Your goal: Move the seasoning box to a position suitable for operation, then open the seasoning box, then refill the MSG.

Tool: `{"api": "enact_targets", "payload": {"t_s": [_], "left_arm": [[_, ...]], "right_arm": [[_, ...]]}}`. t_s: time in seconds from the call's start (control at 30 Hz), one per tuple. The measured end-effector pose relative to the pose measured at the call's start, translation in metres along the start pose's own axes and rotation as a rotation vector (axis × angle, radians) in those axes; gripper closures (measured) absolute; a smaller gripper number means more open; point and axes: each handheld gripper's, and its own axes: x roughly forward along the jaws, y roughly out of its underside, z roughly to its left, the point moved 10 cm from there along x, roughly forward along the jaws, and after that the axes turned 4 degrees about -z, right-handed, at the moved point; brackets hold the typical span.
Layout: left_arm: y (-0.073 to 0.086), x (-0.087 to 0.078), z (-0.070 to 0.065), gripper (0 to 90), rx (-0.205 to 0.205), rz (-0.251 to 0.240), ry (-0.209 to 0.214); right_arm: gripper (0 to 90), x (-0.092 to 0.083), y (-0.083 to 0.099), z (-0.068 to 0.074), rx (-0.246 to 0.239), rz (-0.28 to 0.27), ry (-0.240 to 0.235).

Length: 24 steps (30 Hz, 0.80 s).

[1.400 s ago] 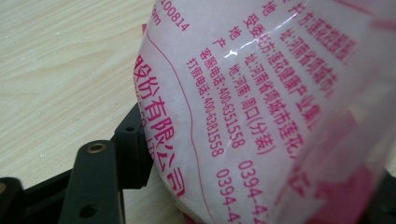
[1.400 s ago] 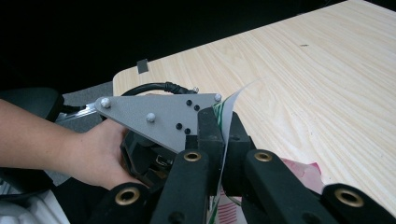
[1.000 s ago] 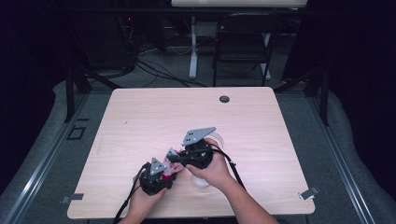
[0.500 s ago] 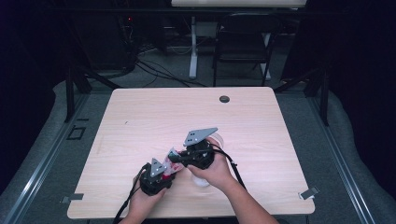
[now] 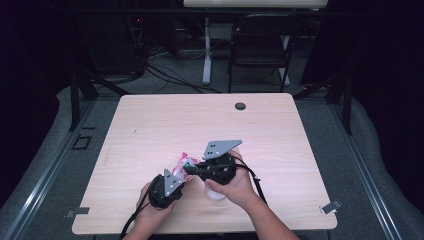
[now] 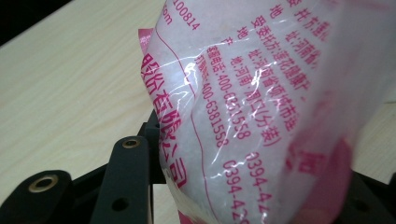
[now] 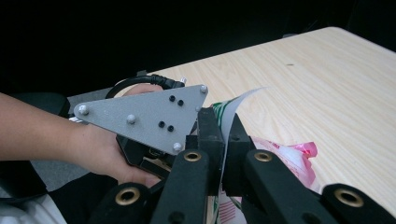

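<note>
Wooden table (image 5: 150, 130) seen from above: near its front edge, both hands hold a pink-printed plastic bag (image 5: 184, 162) between them.

Left gripper (image 6: 243, 186) view: its jaws have just been narrowing around the bag.

Right gripper (image 7: 223, 154) view: jaws pinched tight on the bag's edge.

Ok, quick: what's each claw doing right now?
Left claw: jaws have just been closing around the printed plastic bag; grip cannot be told.
Right claw: shut on the bag's edge.
</note>
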Motion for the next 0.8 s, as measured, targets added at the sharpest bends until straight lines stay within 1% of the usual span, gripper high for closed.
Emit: {"api": "enact_targets", "payload": {"t_s": [0.07, 0.1, 0.2, 0.3, 0.43, 0.47, 0.5, 0.63, 0.73, 0.8], "left_arm": [[-0.004, -0.002, 0.002, 56.2, 0.033, -0.007, -0.026], [-0.006, -0.002, 0.004, 56.2, 0.052, -0.011, -0.046], [-0.01, -0.004, 0.008, 56.2, 0.1, -0.017, -0.079], [-0.013, -0.006, 0.012, 56.2, 0.138, -0.023, -0.113], [-0.017, -0.009, 0.015, 56.3, 0.176, -0.031, -0.144], [-0.018, -0.009, 0.015, 56.3, 0.178, -0.036, -0.151], [-0.019, -0.01, 0.015, 56.3, 0.189, -0.035, -0.156], [-0.021, -0.012, 0.016, 56.3, 0.258, -0.026, -0.188], [-0.023, -0.013, 0.018, 56.3, 0.294, -0.016, -0.209], [-0.023, -0.014, 0.018, 56.3, 0.31, -0.007, -0.219]], "right_arm": [[89.4, -0.004, -0.001, 0.001, -0.009, -0.005, 0.009], [89.4, -0.005, -0.002, 0.001, -0.009, -0.009, 0.014], [89.4, -0.01, -0.002, 0.002, -0.008, -0.019, 0.021], [89.4, -0.012, -0.003, 0.003, -0.013, -0.027, 0.029], [89.4, -0.015, -0.004, 0.004, -0.017, -0.041, 0.032], [89.4, -0.016, -0.005, 0.004, -0.017, -0.044, 0.035], [89.4, -0.017, -0.005, 0.004, -0.018, -0.044, 0.037], [89.4, -0.019, -0.005, 0.003, -0.02, -0.044, 0.041], [89.3, -0.021, -0.004, 0.001, -0.015, -0.046, 0.044], [89.4, -0.022, -0.003, 0.0, -0.011, -0.049, 0.045]]}}
